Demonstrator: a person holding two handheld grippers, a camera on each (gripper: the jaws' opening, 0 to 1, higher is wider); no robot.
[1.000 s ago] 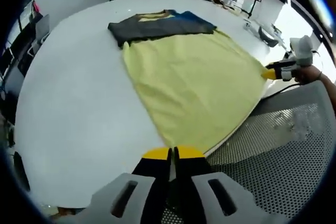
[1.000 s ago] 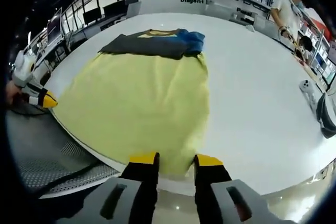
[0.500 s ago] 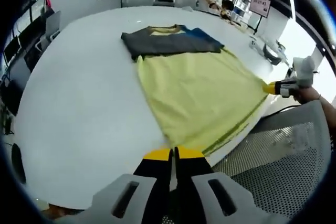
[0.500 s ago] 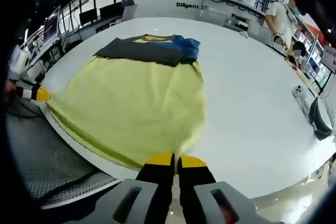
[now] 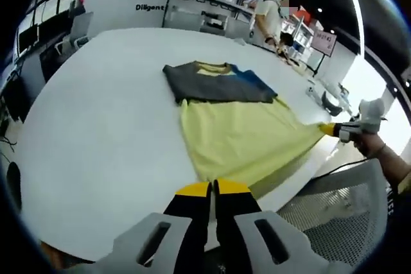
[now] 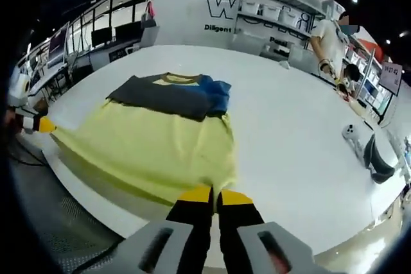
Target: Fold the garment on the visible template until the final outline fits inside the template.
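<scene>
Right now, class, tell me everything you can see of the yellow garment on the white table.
The yellow garment is a soft cloth T-shirt with a dark grey chest band, yellow collar and a blue sleeve. It lies spread on the white table, collar farthest away. The left gripper and right gripper each pinch a hem corner, lifting the near edge.

White round table, glossy top, ran wide across both views. White wall behind it bore dark lettering, partly cut off. Shelves with white boxes stood beside the wall. 1 person in a white top stood at the far edge of the table. Dark object and small white device lay on the table, right side. Perforated grey mesh surface sat beside the table edge. Desks with monitors lined the far left.
</scene>
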